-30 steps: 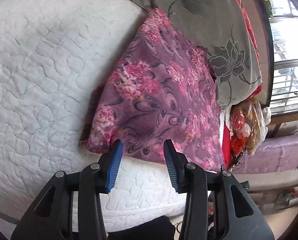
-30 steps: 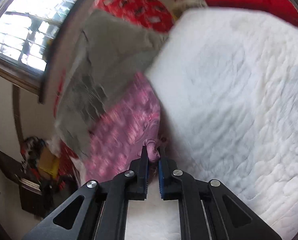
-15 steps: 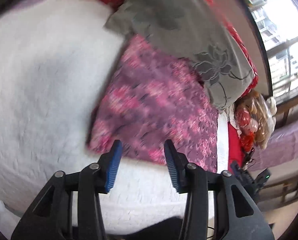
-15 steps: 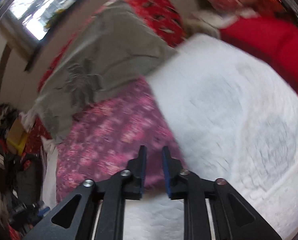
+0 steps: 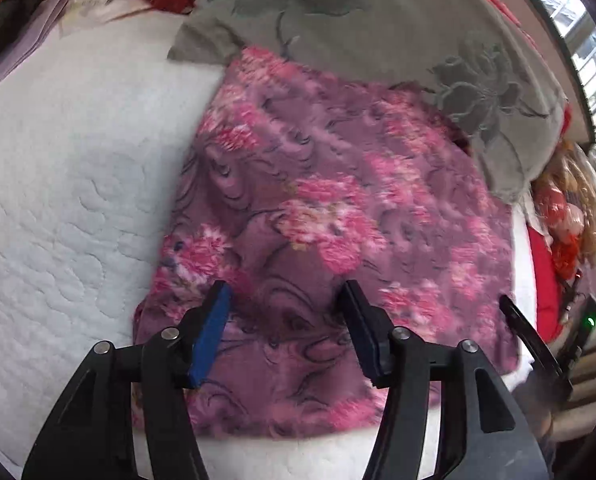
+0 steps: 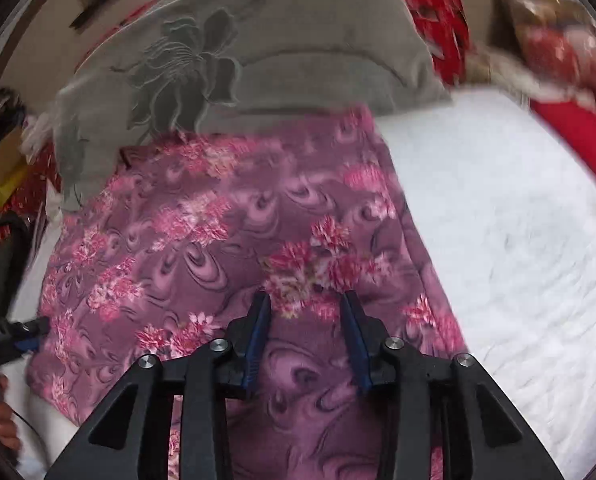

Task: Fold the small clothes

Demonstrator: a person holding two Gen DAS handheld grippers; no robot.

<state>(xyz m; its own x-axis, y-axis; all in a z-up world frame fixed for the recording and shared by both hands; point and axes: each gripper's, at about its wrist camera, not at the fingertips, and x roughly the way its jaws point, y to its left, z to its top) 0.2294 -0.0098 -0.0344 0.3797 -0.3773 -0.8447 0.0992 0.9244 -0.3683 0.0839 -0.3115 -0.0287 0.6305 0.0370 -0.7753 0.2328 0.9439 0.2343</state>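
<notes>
A white quilted mattress (image 5: pixel 58 208) fills the scene, with a grey flower-patterned pillow (image 5: pixel 378 32) lying along its far side. The purple floral garment (image 5: pixel 318 220) lies spread flat on the mattress, its far edge tucked just under the pillow – bare quilting stretches away on one side of it. The left gripper (image 5: pixel 284 328) hangs over the near part of the cloth, jaws apart and opening, pads pressing on nothing. The right gripper (image 6: pixel 304 336) hovers above the same garment – its jaws are also opening, with only flat fabric seen behind the gap.
</notes>
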